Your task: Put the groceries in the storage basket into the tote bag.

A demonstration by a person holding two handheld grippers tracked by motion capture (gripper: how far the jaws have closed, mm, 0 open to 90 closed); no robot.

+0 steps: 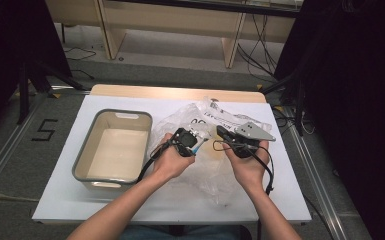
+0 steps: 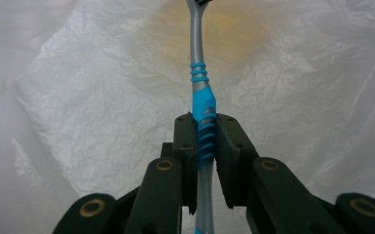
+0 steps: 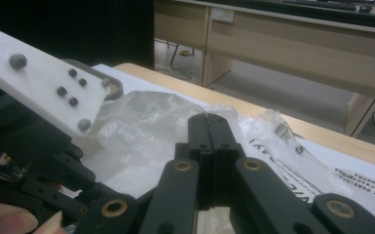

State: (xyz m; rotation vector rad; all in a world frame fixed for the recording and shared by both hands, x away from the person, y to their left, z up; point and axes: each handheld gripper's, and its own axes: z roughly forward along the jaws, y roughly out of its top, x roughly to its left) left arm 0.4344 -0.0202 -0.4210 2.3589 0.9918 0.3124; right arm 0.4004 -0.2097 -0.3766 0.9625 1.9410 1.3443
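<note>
From the high view, my two hand-held grippers meet over a crumpled clear plastic bag [image 1: 207, 145] spread on the white table [image 1: 280, 200]. The left gripper [image 1: 192, 141] sits at the bag's middle with a flash of blue at its tip; the right gripper [image 1: 220, 131], topped by its grey three-cornered plate, lies just beside it to the right. A grey-rimmed tub [image 1: 112, 146] stands to the left of the bag, touching its edge or nearly so; I cannot tell which.

In the left gripper view, my left gripper [image 2: 206, 129] has its jaws drawn narrow and clamped on a silver toothbrush [image 2: 198, 58] with blue ribbed grips. The handle runs straight up between the pads toward the top edge, where dark bristles just show. Behind it lies wrinkled plastic bag [image 2: 78, 97] with a yellowish patch showing through.

In the right gripper view, my right gripper [image 3: 208, 127] has its jaws pressed flat together; whether any film is caught between them I cannot tell. The bag [image 3: 141, 122] bulges beyond them, printed text on its right part, and the other gripper's white plate [image 3: 39, 78] crosses the upper left.
</note>
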